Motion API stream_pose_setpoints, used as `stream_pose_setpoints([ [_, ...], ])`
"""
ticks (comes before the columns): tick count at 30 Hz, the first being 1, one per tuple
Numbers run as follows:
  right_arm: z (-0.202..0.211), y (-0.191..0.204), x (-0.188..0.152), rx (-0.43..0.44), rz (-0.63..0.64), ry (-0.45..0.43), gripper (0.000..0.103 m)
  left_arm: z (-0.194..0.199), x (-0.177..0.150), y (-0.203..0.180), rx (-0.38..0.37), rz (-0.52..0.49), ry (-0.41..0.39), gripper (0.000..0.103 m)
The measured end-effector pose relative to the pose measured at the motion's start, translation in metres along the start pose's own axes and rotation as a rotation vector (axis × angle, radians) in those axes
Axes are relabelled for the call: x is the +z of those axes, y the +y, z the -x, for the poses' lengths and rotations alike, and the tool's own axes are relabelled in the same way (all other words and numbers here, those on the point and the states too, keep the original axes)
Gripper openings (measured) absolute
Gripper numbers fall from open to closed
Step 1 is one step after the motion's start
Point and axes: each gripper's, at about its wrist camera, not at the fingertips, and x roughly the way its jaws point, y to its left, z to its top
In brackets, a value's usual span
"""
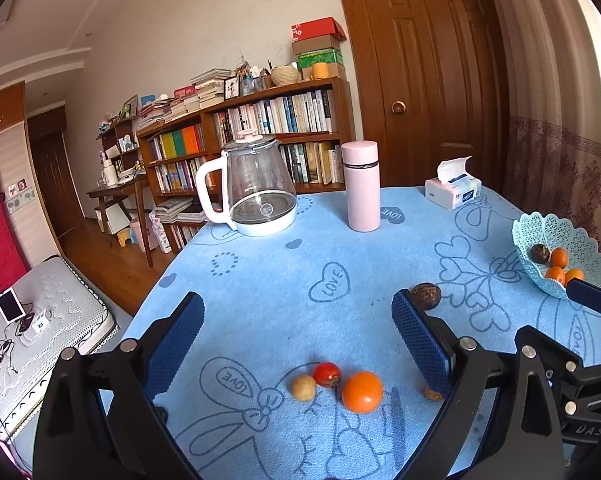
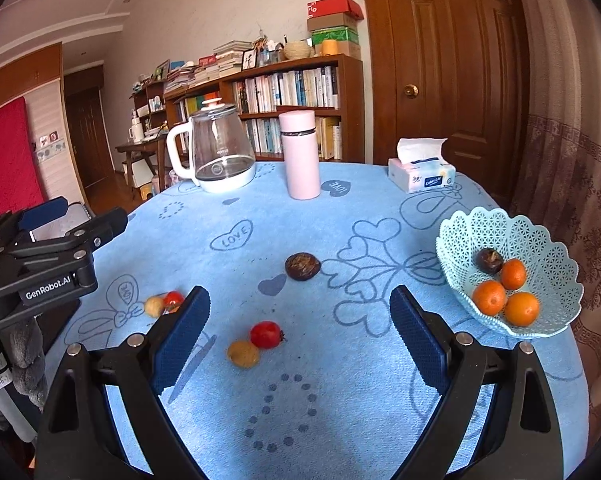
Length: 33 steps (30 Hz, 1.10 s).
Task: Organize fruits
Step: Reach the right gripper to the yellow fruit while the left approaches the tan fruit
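My left gripper point(image 1: 298, 308) is open over the blue tablecloth. An orange point(image 1: 362, 392), a red fruit point(image 1: 327, 374) and a small yellow fruit point(image 1: 302, 387) lie on the cloth between its fingers, untouched. A dark brown fruit point(image 1: 426, 295) sits just past its right fingertip. My right gripper point(image 2: 299, 300) is open too, with a red fruit point(image 2: 266, 334) and a yellow fruit point(image 2: 243, 354) lying between its fingers and the dark fruit point(image 2: 302, 266) ahead. The light blue lattice basket point(image 2: 500, 220) at the right holds three oranges and a dark fruit.
A glass kettle point(image 2: 216, 152), a pink flask point(image 2: 300, 156) and a tissue box point(image 2: 420, 174) stand along the table's far side. The table edge drops off to the left, toward a mattress on the floor. A bookshelf and a wooden door are behind.
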Motion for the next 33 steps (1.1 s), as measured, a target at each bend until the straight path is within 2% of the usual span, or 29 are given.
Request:
stream_pose_setpoints([
  [9, -0.011, 0.009, -0.009, 0.020, 0.026, 0.047, 0.093, -0.011, -0.009, 0.004, 0.011, 0.005, 0.041, 0.094],
  [33, -0.040, 0.018, -0.024, 0.029, 0.058, 0.132, 0.093, -0.021, -0.024, 0.010, 0.041, -0.050, 0.064, 0.094],
])
